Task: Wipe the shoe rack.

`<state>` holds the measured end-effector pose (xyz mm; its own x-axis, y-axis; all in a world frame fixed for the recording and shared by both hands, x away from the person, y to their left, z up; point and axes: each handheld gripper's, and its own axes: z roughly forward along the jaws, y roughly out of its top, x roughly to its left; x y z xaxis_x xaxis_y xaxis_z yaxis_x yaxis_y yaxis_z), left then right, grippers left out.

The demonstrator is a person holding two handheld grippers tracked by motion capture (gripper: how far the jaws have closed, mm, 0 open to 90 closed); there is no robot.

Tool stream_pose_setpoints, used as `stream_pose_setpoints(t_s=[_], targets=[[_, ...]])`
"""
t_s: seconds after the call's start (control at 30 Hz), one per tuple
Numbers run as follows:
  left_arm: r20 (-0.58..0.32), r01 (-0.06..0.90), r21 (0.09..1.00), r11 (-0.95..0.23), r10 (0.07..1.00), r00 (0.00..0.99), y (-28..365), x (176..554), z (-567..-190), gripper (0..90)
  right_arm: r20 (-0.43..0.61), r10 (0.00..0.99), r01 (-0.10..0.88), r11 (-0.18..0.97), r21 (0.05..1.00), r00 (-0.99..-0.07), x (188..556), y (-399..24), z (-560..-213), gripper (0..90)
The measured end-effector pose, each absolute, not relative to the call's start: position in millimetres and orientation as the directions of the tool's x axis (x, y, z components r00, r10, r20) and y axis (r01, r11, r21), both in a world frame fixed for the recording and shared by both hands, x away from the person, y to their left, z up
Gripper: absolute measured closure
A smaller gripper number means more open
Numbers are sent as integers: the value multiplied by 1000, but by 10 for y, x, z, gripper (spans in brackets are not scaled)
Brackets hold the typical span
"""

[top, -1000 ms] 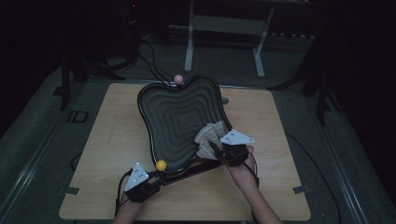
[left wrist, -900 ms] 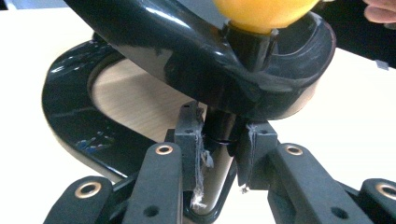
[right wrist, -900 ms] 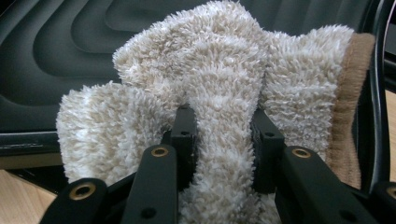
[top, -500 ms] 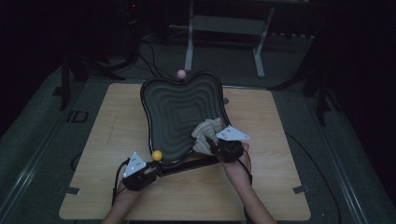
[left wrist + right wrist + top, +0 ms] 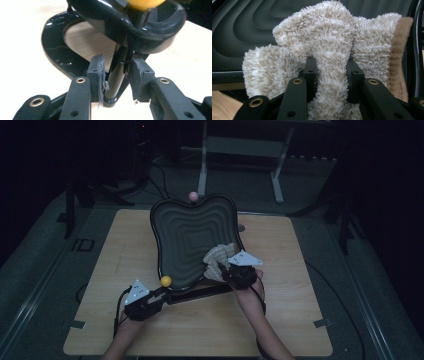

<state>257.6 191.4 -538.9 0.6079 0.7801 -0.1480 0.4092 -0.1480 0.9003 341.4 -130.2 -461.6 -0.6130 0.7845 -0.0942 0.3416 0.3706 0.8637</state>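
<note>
1. Wooden table (image 5: 280, 320) stood in a dark room and bore a black ridged tray (image 5: 190, 235) on a stand.
2. Right gripper (image 5: 227, 270) was clamped on a fluffy beige cloth (image 5: 329, 50), which lay on the tray just ahead of it.
3. Left gripper (image 5: 160, 295) had just been opening; its jaws stood slightly apart around the stand's black post (image 5: 117, 77), beneath a yellow ball (image 5: 165, 281).

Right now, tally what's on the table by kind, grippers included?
Black ridged tray on a stand: 1
Fluffy beige cloth: 1
Balls: 2, yellow ball and pink ball
Grippers: 2, left gripper and right gripper
Total: 6
</note>
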Motion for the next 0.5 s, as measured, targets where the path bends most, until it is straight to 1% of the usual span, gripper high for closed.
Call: stream_pose_setpoints(t_s=[0.13, 0.27, 0.3, 0.4, 0.47, 0.5], targets=[[-131, 373, 919, -130, 790, 599, 2066, 2414, -5255, 602, -93, 785, 341, 368, 865, -613, 3413, -1303, -4619, 686], [-70, 309, 938, -155, 790, 609, 2134, 2274, -5064, 577, -94, 785, 340, 368, 865, -612, 3411, -1303, -4620, 686], [-65, 296, 942, -156, 782, 620, 2135, 2257, -5012, 551, -93, 786, 340, 367, 866, -612, 3410, -1303, -4621, 686], [-55, 262, 953, -150, 767, 640, 2091, 2255, -4876, 512, -93, 787, 340, 365, 867, -610, 3407, -1301, -4623, 686], [-48, 252, 956, -153, 764, 644, 2065, 2269, -4840, 504, -92, 787, 341, 365, 867, -610, 3407, -1301, -4622, 685], [-27, 233, 958, -165, 762, 647, 1999, 2318, -4784, 504, -91, 788, 340, 363, 867, -609, 3407, -1302, -4624, 684]])
